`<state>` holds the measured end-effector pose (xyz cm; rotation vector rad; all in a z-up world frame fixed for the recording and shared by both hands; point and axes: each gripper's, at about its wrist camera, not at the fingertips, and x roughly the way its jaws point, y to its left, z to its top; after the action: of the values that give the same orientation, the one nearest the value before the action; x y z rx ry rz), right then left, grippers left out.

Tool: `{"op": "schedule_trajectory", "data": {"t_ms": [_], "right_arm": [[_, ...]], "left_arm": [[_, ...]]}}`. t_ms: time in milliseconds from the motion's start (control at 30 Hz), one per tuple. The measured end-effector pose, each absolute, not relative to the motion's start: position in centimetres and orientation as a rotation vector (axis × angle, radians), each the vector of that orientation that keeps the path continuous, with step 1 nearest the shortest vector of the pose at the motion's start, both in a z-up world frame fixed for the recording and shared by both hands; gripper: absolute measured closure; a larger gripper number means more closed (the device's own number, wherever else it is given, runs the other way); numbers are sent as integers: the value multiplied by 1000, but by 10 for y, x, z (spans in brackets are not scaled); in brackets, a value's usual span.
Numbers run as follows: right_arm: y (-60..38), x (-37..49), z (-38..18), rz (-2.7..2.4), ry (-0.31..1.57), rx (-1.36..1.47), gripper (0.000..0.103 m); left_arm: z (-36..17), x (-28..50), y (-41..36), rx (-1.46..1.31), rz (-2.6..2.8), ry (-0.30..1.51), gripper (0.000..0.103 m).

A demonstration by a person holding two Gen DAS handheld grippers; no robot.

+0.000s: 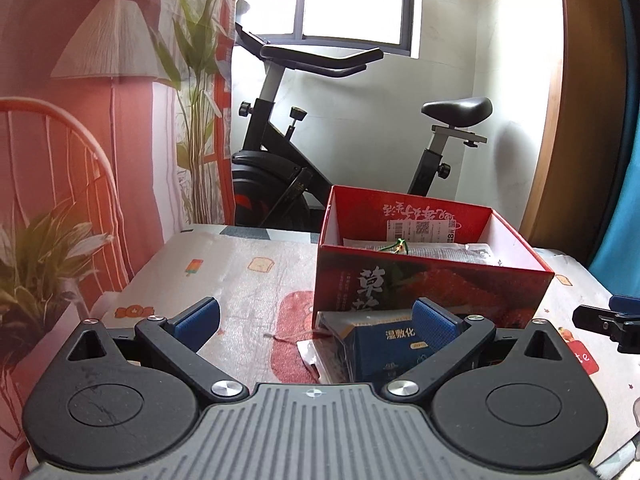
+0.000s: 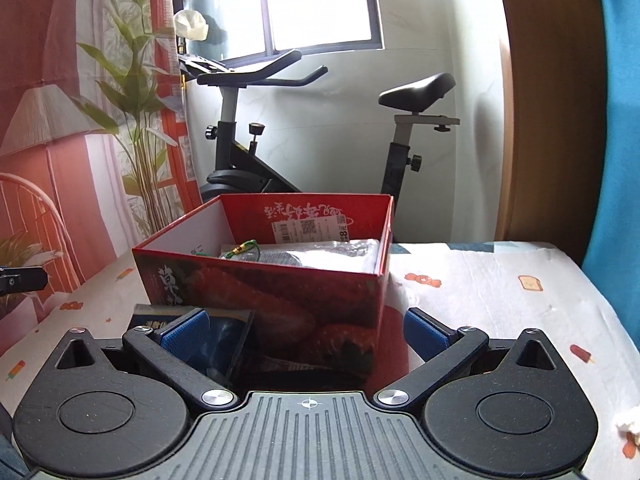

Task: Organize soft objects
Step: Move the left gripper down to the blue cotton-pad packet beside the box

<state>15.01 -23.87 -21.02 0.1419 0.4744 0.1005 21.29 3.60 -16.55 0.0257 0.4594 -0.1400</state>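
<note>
Dark-blue packet [image 1: 384, 344] flat before red box [image 1: 432, 280] — long axis crosswise

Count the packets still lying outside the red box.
1 for certain: a dark blue packet on the table, against the near wall of the red box, between the left gripper's open fingers. Clear wrappers beside it may hide more.

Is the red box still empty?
No: the right wrist view shows clear-wrapped packets and a green cord lying inside the red box.
</note>
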Motion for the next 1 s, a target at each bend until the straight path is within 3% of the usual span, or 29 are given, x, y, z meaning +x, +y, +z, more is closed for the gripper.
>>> {"op": "schedule_trajectory", "data": {"t_ms": [433,1000], "right_arm": [[-229,113,-259,100,549,108,0],[-223,119,-280,150,590,100,0]], "left_arm": [[-212,177,49,27,-71,530,0],[-237,182,58,-27,-48,594,0]]}}
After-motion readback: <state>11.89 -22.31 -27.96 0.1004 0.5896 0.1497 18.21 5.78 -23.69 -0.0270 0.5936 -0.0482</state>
